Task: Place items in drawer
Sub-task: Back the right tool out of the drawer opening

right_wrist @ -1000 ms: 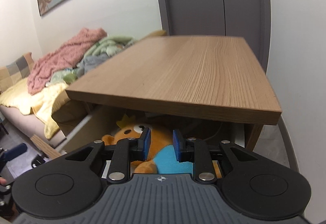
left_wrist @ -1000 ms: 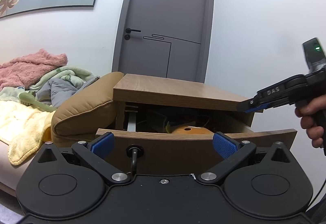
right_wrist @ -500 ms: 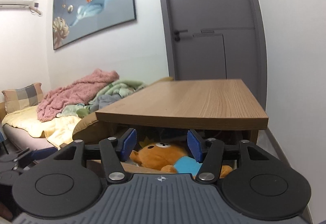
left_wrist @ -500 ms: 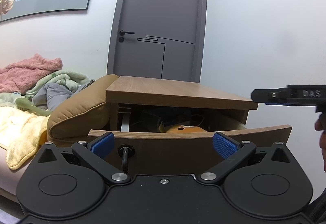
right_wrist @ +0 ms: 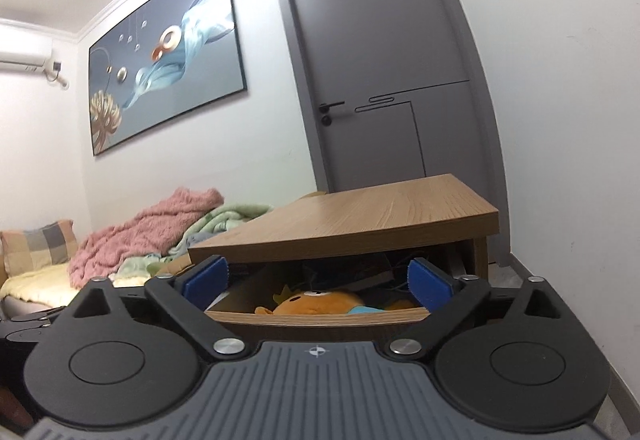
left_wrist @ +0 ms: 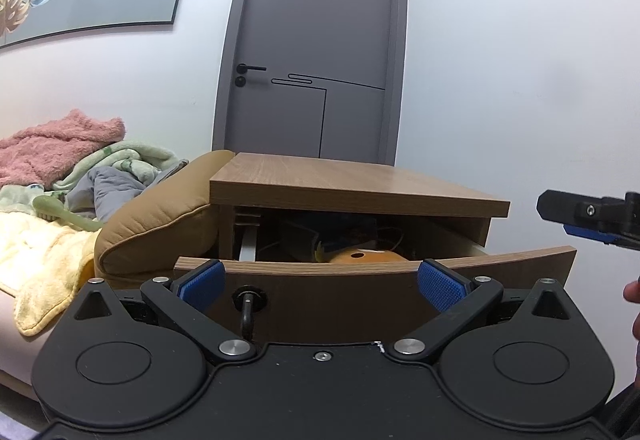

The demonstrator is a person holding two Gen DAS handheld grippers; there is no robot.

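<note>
The wooden nightstand's drawer (left_wrist: 360,292) stands pulled out, with a dark ring handle (left_wrist: 249,304) on its front. An orange plush toy with a blue shirt (right_wrist: 316,302) lies inside the drawer; its top shows in the left wrist view (left_wrist: 366,255). My left gripper (left_wrist: 320,282) is open and empty, just in front of the drawer front. My right gripper (right_wrist: 318,278) is open and empty, in front of the drawer opening; it shows from the side at the right edge of the left wrist view (left_wrist: 588,217).
The nightstand top (right_wrist: 380,215) overhangs the drawer. A tan cushion (left_wrist: 156,215) and a bed with pink, green and yellow blankets (left_wrist: 60,167) lie to the left. A grey door (left_wrist: 316,51) stands behind, a white wall on the right.
My right gripper has opened wide and pulled back out of the drawer, leaving the plush toy inside. My left gripper has stayed open and backed off slightly.
</note>
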